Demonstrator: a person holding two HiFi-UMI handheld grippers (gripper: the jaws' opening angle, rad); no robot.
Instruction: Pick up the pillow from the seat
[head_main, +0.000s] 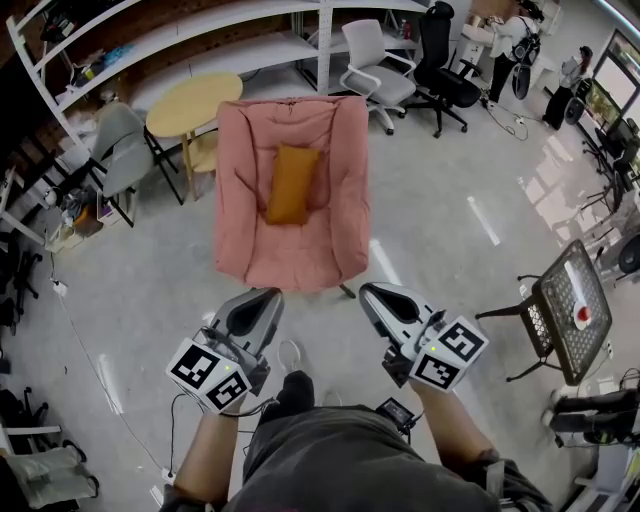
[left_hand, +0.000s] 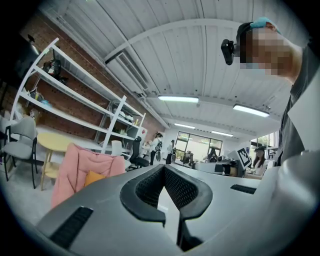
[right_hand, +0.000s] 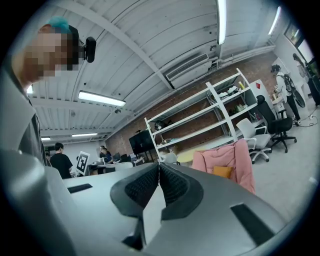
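Pillow, an oblong of soft mustard-orange fabric, is seen lying at the middle of the pink quilted seat, its long axis running from the seat's front up toward the backrest. The seat is set on a glossy grey floor near a round yellow table and white shelving. The left gripper and right gripper are held short of the seat, the fingers of each pressed together on nothing.

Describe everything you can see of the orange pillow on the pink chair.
The pillow is a plain mustard-orange oblong cushion of soft-looking fabric. It lies lengthwise along the middle of the pink padded chair, leaning up its back with the lower end toward the seat. Only the chair touches it.
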